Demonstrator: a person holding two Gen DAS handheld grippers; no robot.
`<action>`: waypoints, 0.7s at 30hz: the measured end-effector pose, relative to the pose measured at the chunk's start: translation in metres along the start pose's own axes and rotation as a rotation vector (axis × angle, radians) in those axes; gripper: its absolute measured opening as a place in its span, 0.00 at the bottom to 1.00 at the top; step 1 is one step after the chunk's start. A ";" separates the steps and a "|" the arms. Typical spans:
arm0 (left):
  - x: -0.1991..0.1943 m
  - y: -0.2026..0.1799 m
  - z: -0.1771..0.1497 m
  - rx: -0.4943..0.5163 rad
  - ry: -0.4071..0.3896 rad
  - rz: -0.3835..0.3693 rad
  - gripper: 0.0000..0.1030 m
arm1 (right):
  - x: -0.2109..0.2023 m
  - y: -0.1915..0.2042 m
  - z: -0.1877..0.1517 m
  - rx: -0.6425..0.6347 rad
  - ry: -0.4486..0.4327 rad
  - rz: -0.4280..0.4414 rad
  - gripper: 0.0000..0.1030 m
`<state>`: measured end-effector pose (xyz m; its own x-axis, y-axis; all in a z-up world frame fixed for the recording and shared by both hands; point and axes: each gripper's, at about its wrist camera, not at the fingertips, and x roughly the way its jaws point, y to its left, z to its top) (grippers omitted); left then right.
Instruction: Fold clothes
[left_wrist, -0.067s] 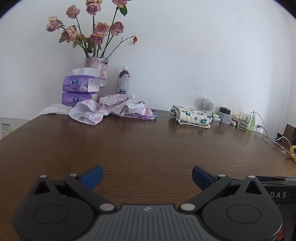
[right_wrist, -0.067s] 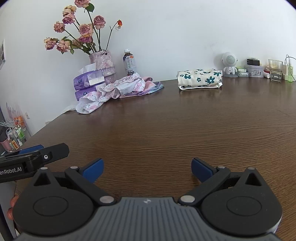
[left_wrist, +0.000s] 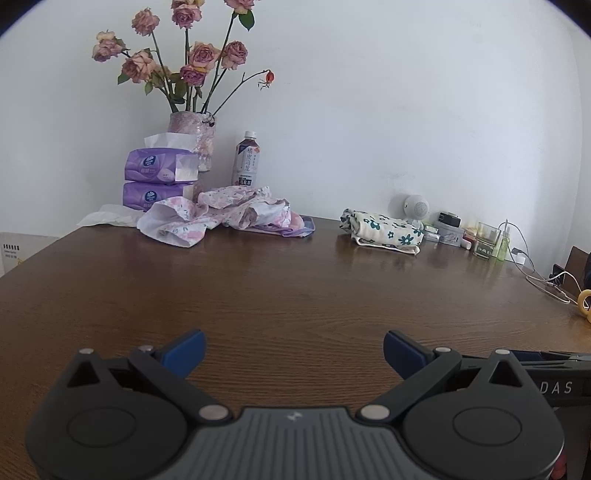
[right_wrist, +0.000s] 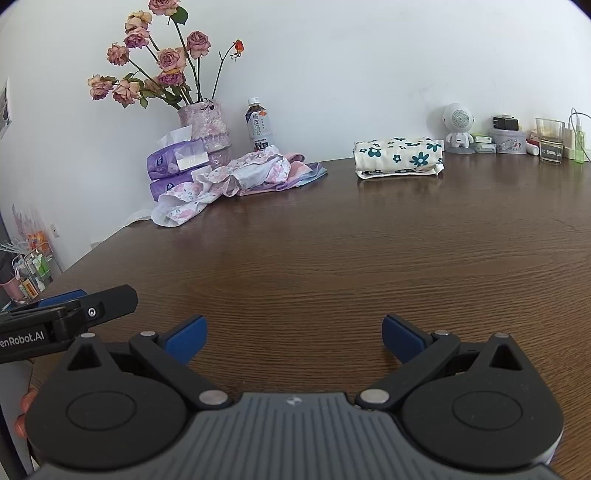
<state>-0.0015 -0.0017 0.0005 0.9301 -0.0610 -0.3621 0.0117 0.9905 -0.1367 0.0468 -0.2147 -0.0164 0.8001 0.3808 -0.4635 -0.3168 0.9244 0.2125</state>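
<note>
A crumpled heap of pink-flowered clothes (left_wrist: 221, 214) (right_wrist: 236, 177) lies at the far left of the brown table (left_wrist: 295, 295) (right_wrist: 332, 258), by the wall. A folded cream garment with teal flowers (left_wrist: 384, 230) (right_wrist: 399, 157) rests further right along the wall. My left gripper (left_wrist: 293, 352) hovers open over the table's near part, nothing between its blue pads. My right gripper (right_wrist: 293, 338) is open too and holds nothing. Both are far from the clothes. The left gripper's side shows at the right wrist view's left edge.
Behind the heap stand a vase of dried roses (left_wrist: 192, 144), two purple tissue packs (left_wrist: 159, 181) and a drink bottle (left_wrist: 246, 158). At the far right sit a small white robot figure (right_wrist: 458, 127), boxes, a glass (right_wrist: 550, 140) and cables (left_wrist: 546, 284).
</note>
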 end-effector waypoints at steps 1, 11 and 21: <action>0.000 0.000 0.000 -0.004 0.002 0.000 1.00 | 0.000 0.000 0.000 0.000 0.000 0.000 1.00; 0.005 -0.003 -0.004 -0.015 0.028 0.022 1.00 | 0.002 0.001 0.001 0.003 0.004 0.001 1.00; 0.005 -0.003 -0.003 -0.019 0.034 0.023 1.00 | 0.002 0.000 -0.002 0.010 0.004 0.004 1.00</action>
<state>0.0016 -0.0051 -0.0038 0.9173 -0.0428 -0.3960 -0.0167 0.9892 -0.1458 0.0471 -0.2135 -0.0189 0.7968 0.3848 -0.4659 -0.3152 0.9225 0.2228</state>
